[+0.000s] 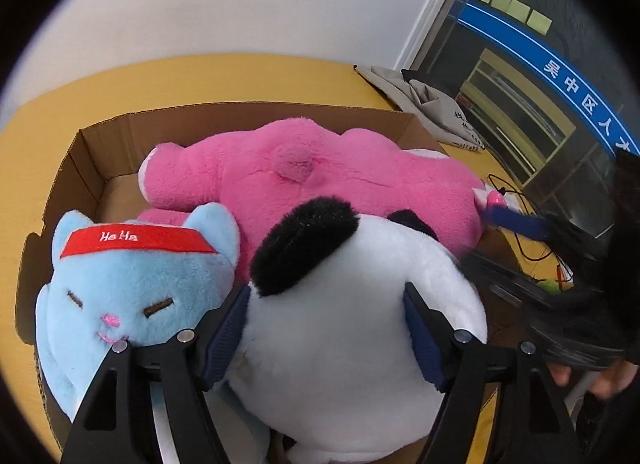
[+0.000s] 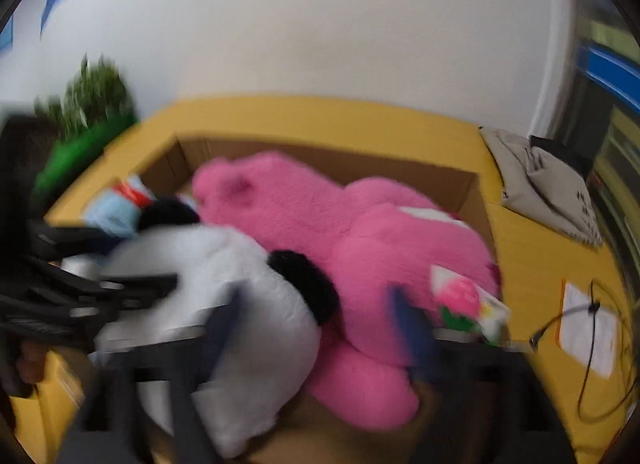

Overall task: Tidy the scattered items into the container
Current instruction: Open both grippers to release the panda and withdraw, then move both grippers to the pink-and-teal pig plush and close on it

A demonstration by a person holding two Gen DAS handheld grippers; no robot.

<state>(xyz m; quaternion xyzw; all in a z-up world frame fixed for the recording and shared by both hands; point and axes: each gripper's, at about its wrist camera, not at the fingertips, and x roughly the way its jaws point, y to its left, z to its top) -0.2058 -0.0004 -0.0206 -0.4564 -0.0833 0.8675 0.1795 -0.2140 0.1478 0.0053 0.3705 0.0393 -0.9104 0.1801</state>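
An open cardboard box (image 1: 92,151) (image 2: 360,167) on the yellow table holds a big pink plush (image 1: 320,171) (image 2: 380,232), a light blue cat plush (image 1: 132,284) (image 2: 112,207) with a red "HaHa" headband, and a white plush with black ears (image 1: 340,324) (image 2: 224,264). My left gripper (image 1: 324,328) straddles the white plush with its jaws apart and the ribbed pad faces showing. My right gripper (image 2: 316,324) is blurred and spread wide over the white and pink plushes, holding nothing. A small packet with a pink flower print (image 2: 468,304) lies by its right finger.
A beige cloth bag (image 1: 432,103) (image 2: 540,179) lies on the table (image 1: 240,75) right of the box. Black cables (image 2: 592,344) and a white sheet (image 2: 588,328) are at the right. A green plant (image 2: 92,103) stands at the far left. A person's hand (image 1: 600,376) shows at lower right.
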